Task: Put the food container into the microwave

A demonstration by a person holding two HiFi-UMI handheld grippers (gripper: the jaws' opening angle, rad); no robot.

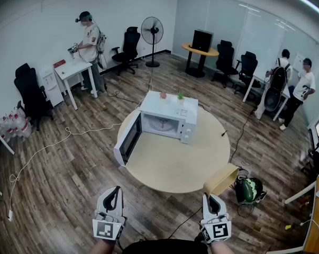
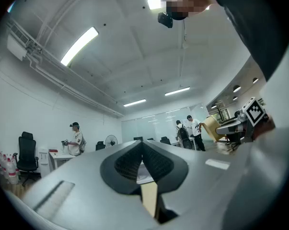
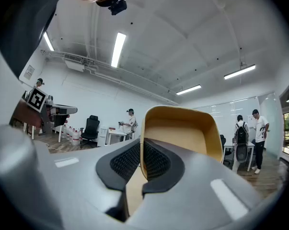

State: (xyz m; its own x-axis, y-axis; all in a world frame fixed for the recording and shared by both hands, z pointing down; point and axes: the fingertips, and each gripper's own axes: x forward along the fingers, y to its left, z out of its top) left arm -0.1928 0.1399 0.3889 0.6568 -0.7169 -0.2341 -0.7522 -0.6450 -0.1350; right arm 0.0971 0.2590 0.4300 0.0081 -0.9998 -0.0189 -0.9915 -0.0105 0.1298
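Listing what I see, each item placed by the microwave [image 1: 167, 121].

1. Right hand-held gripper [image 1: 213, 201]: well in front of the microwave and to its right, low in the head view. In the right gripper view I see its jaws [image 3: 141, 159] closed down to a thin slit, clamped on one wall of the food container. The black ribbed pads [image 3: 156, 161] press that wall from both sides.

2. Food container [image 1: 221, 180]: an open tub with a rounded-rectangle shape, tan to mustard, with a smooth matt finish and a thin rim. It is held tilted in the air by the right hand-held gripper. It hangs over the rim of the surface, well apart from the microwave, on the side the oven's open front faces. In the right gripper view its hollow [image 3: 182, 133] faces the camera.

3. Left hand-held gripper [image 1: 113, 192]: in front of the microwave and to its left, past the surface's rim. In the left gripper view the jaws [image 2: 143, 152] meet at the tips and I see nothing held between them.

4. Microwave: a white box, smooth-sided, standing on the far part of the surface.

5. Door [image 1: 127, 142]: swung fully open to the left, with a dark window panel.

6. Surface [image 1: 175, 165]: round, pale wood-tone, plain.

7. On the microwave's top: a small pink item [image 1: 163, 95] and, beside it, a small green plant [image 1: 180, 95].

8. Floor [image 1: 69, 184]: brown wooden planks.
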